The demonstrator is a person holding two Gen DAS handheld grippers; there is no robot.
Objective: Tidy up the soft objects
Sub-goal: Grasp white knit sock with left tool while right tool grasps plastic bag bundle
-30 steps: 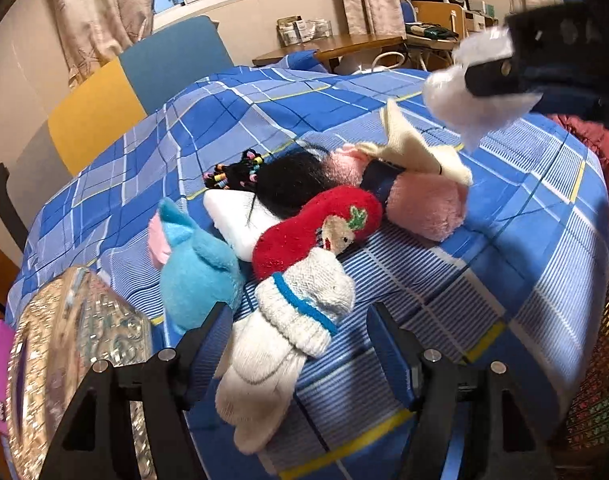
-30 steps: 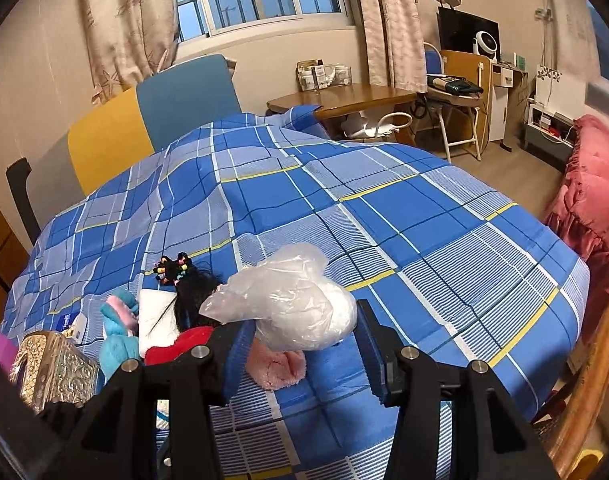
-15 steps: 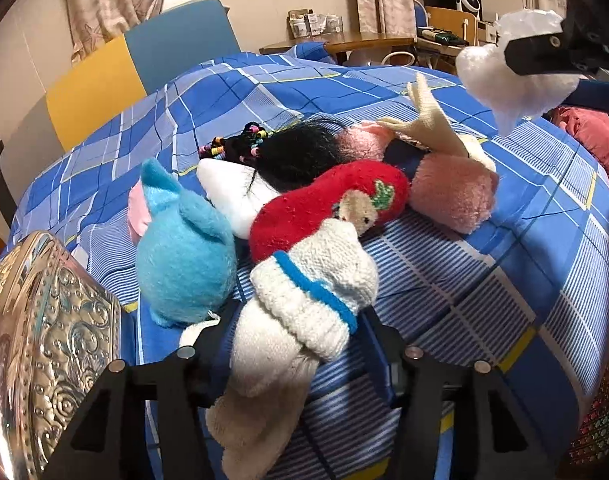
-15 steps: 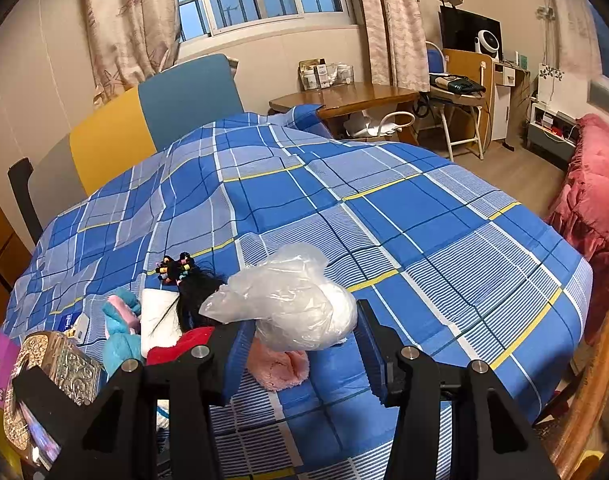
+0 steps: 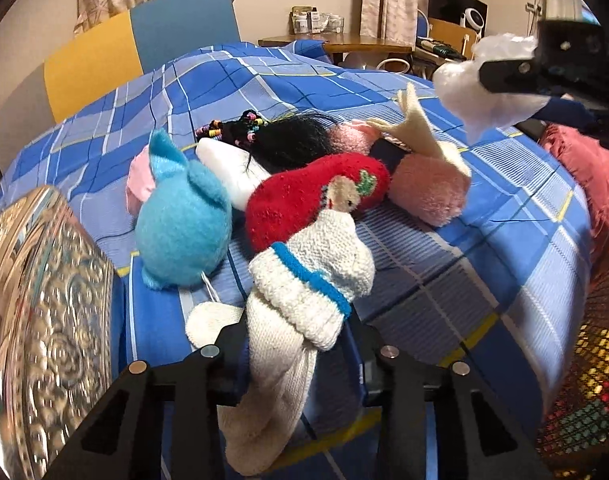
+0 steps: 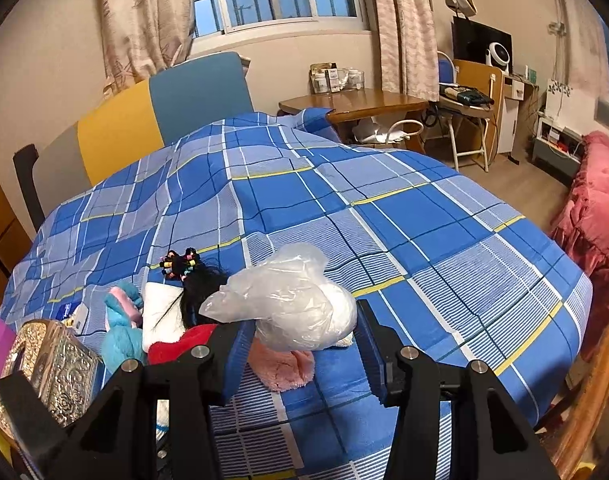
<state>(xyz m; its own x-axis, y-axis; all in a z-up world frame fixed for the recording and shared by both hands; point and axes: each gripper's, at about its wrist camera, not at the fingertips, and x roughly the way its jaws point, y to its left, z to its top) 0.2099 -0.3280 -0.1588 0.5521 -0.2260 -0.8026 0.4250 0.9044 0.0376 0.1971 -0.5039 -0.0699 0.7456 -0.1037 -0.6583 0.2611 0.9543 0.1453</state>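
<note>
Left gripper [image 5: 296, 356]: jaws have just been closing, now clamped on the white sock [image 5: 304, 296].
White sock: front of the pile on the bed [image 5: 484, 272], touching the red sock [image 5: 316, 196].
Right gripper [image 6: 300, 344]: jaws clamped on the plastic bag of white stuffing [image 6: 292, 300], held above the bed.
Blue plush [image 5: 184, 220]: left of the socks, beside the embossed metal box [image 5: 44, 312].

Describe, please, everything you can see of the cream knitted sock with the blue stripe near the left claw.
The cream sock is thick and knitted, with a folded cuff bearing one blue band. It lies lengthwise on the blue plaid bedspread, cuff towards the red sock and touching it, its narrower part running between the fingers of the left claw, which have just been closing and now squeeze it.
</note>
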